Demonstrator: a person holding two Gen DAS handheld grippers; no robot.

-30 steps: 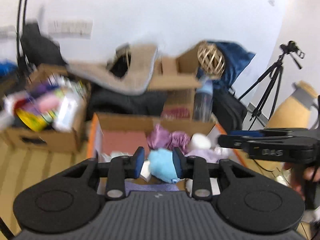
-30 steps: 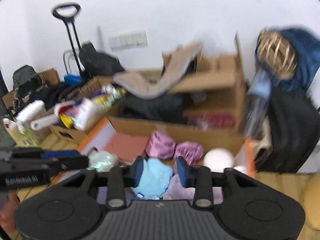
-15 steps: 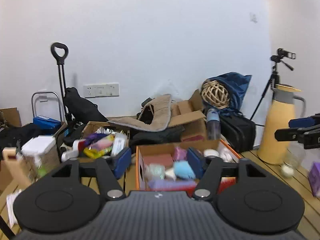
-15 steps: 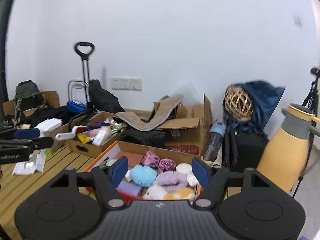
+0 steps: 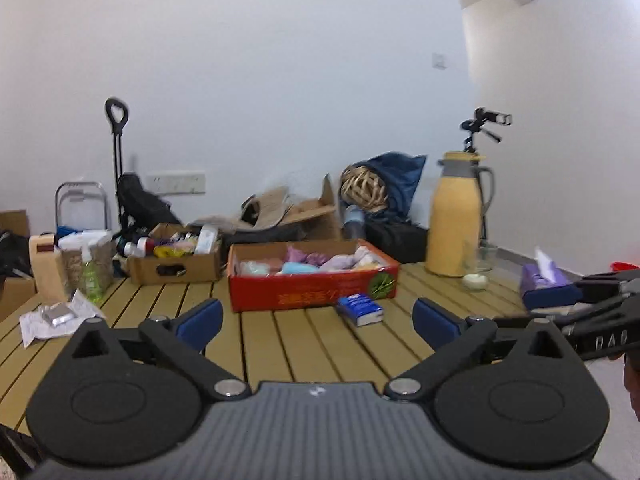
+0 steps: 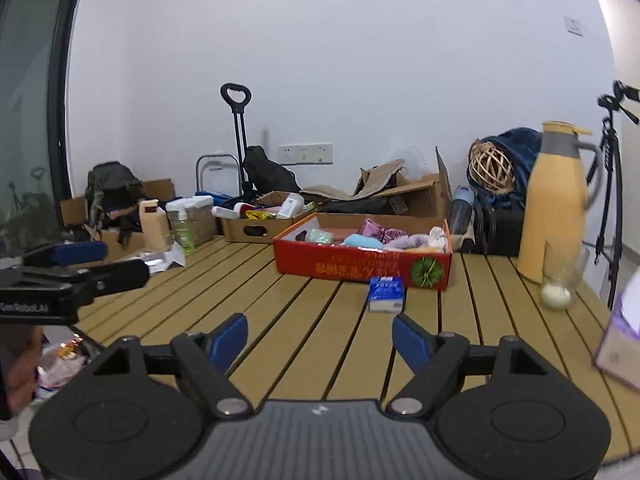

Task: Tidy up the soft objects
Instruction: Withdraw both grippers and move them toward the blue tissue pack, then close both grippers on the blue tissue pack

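- Soft objects (image 5: 312, 266), pastel blue, purple and pink, lie heaped in the red cardboard box (image 5: 312, 294) on the slatted worktop (image 5: 280, 340)
- Left tool (image 5: 316, 318) and right tool (image 6: 320, 340) hover level, well short of the box, each empty with jaws opening
- A small blue tissue pack (image 6: 386, 294) lies just before the box

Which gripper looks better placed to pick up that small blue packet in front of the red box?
Right, probably. The blue packet lies almost straight ahead of the right gripper; from the left gripper it sits off-centre.
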